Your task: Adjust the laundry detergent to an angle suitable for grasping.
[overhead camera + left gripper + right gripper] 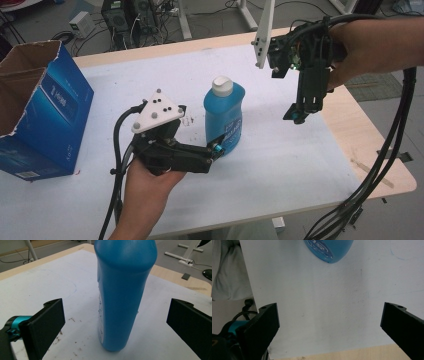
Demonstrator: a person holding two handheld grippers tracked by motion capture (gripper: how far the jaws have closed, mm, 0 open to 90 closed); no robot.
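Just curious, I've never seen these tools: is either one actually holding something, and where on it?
Nothing is held. The left gripper is open around the low part of the blue bottle, not clamping it; the right gripper hangs open above the table.

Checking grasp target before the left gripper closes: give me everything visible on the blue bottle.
The blue bottle stands upright on the white table cover, near its middle. It looks like translucent plastic holding blue liquid, with a white cap on top and a printed label low on its body. The body is tall and rounded, slightly waisted. The left gripper has its jaws open on either side of the lower body, with visible gaps in the left gripper view. Nothing else touches it.
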